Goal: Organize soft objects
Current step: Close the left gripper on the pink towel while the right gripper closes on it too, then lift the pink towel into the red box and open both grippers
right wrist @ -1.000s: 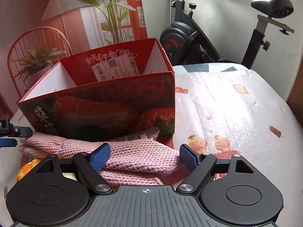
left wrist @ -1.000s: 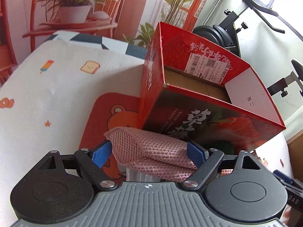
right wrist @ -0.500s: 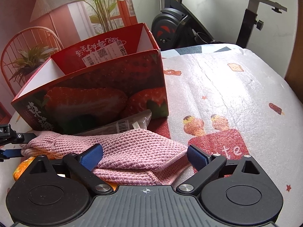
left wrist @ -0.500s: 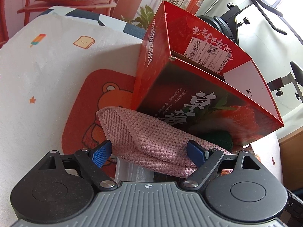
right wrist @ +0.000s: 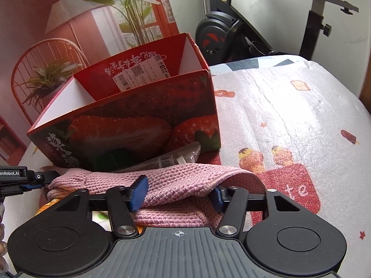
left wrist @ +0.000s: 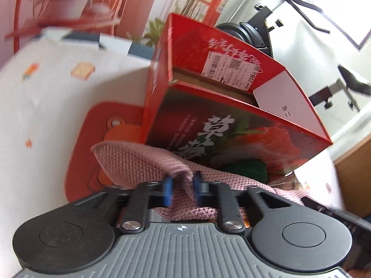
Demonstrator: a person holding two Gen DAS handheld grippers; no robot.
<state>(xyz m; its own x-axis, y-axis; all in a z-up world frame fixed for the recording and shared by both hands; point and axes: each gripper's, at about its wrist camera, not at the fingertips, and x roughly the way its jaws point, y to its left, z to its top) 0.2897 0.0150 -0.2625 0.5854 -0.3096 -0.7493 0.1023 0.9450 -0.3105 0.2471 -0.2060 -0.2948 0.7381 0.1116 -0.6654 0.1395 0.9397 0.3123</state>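
Cloth (left wrist: 148, 169), pink and knitted, is lying folded on the printed table cover (right wrist: 289, 120) just in front of the red strawberry box (right wrist: 129, 125), spanning both wrist views; the left gripper (left wrist: 182, 188) is pinching a raised fold of it, its blue fingertips (left wrist: 167, 191) drawn close together with the bunched fabric squeezed between them, though the view is blurring there; the right gripper (right wrist: 178, 195) is sitting at the cloth's near right part with its jaws standing well apart, the upper layer draping over the space between the two blue pads (right wrist: 139, 193), one pad resting against the top of the fabric and the other tucking under the lifted right edge; the box is standing open-topped on the far side of the cloth, a white shipping label (right wrist: 141, 75) showing on its inner far wall; a clear plastic packet (right wrist: 171, 159) with a barcode is lying between the box's near face and the cloth; something dark green (left wrist: 245, 170) is showing at the foot of the box; an orange-and-white patterned item (right wrist: 49, 205) is peeking out from beneath the cloth's left side; an exercise bike (right wrist: 222, 37) is standing beyond the table, to the far right.
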